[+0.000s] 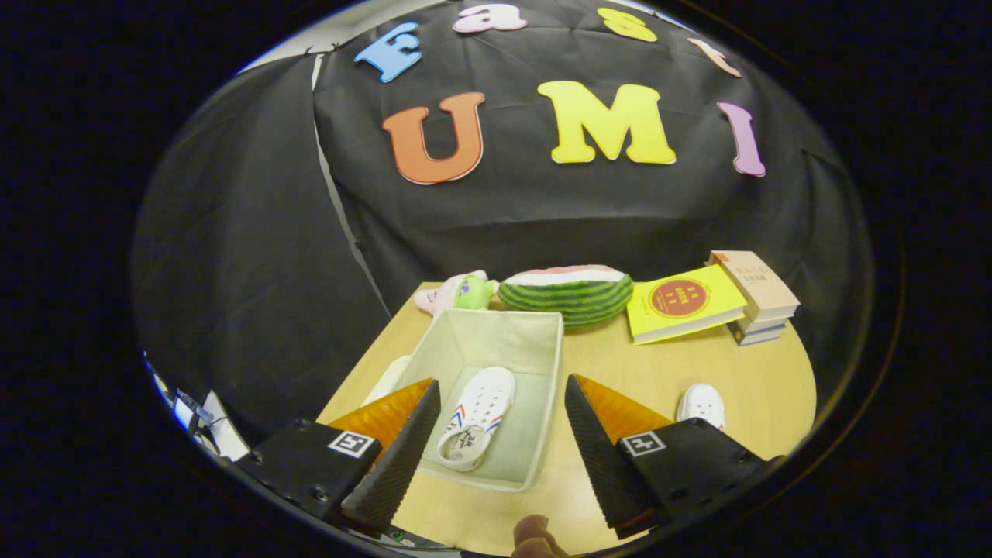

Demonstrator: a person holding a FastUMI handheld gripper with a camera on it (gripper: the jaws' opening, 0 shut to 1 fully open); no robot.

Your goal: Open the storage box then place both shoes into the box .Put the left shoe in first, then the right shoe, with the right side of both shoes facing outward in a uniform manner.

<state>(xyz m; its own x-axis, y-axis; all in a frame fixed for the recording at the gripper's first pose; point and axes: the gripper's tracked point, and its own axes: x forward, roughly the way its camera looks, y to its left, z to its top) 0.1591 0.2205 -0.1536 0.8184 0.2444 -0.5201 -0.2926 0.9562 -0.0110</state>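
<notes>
A pale fabric storage box [535, 349] stands open on the wooden table, just ahead of my fingers. One white shoe [477, 415] with red and blue stripes lies inside it along the left wall, toe pointing away. A second white shoe [701, 403] rests on the table to the right of the box, partly hidden behind my right finger [593, 442]. My gripper [500, 453] hovers above the box's near end, open, with nothing held. The box's lid [385, 377] seems to lie beside the box on the left, mostly hidden by the left finger.
At the table's [682, 364] far edge lie a pink and green plush toy [457, 293], a watermelon-shaped cushion [566, 294], a yellow book [682, 304] and a stack of books [758, 298]. A person's fingertip [535, 536] shows at the near edge.
</notes>
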